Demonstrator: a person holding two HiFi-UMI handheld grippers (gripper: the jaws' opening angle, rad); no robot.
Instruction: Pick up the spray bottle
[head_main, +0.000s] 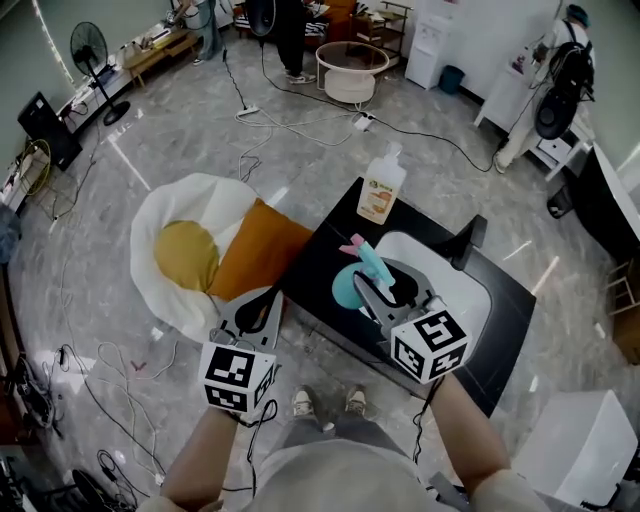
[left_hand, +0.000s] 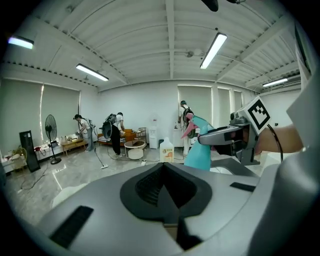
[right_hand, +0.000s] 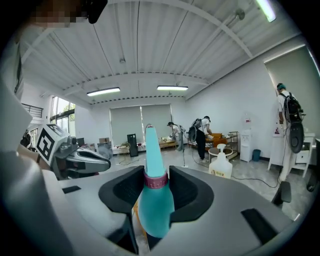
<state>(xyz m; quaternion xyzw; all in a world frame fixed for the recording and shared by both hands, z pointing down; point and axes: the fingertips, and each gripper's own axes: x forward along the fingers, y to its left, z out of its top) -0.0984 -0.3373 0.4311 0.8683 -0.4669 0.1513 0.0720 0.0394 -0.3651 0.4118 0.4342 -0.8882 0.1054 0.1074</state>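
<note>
The spray bottle (head_main: 350, 285) is teal with a pink collar and a pink nozzle tip. It hangs above the black table (head_main: 322, 250). My right gripper (head_main: 376, 292) is shut on it. In the right gripper view the bottle (right_hand: 155, 202) stands upright between the pads, gripped at the neck by my right gripper (right_hand: 156, 186). My left gripper (head_main: 257, 312) floats off the table's left edge, jaws together and empty. Seen through the left gripper view, my left gripper (left_hand: 167, 187) has the bottle (left_hand: 199, 152) up to its right.
A white pump bottle (head_main: 381, 188) with an orange label stands at the table's far corner. A white tray (head_main: 450, 272) lies on the table under the right gripper. A white and yellow cushion (head_main: 185, 250) and an orange one (head_main: 262, 252) lie left. Cables cross the floor; people stand far back.
</note>
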